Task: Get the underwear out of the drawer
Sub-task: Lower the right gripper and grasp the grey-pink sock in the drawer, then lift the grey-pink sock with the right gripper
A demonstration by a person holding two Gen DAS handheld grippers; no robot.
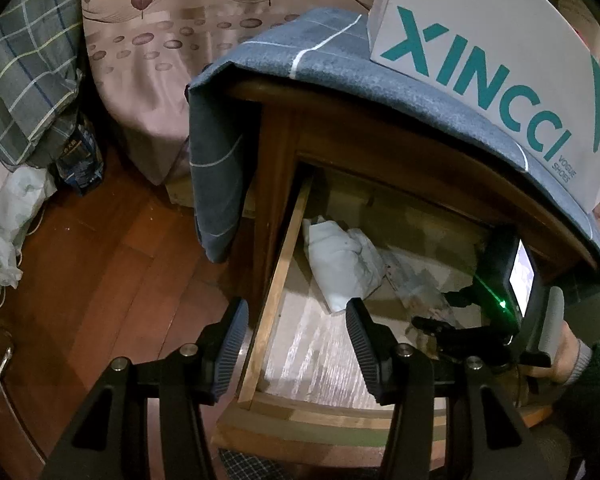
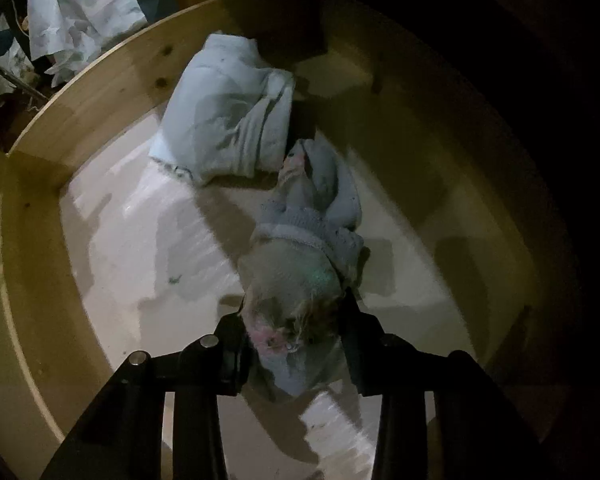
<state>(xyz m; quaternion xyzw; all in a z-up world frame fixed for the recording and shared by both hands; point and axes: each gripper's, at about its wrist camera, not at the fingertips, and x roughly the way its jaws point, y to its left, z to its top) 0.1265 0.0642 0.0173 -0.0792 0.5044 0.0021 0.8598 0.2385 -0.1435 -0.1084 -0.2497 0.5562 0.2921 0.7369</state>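
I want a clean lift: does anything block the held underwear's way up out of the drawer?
Nothing visible does. The right gripper is shut on the underwear; the drawer is open above it, and the folded white cloth lies beside it.

A white shoe box (image 1: 496,68) at about one o'clock in the left wrist view carries large teal letters reading "XINCCI", with small teal print "VOGUE SHOES" beside the last letter. A blue packet (image 1: 80,156) at nine o'clock bears print too small to read. The right wrist view shows no readable text.
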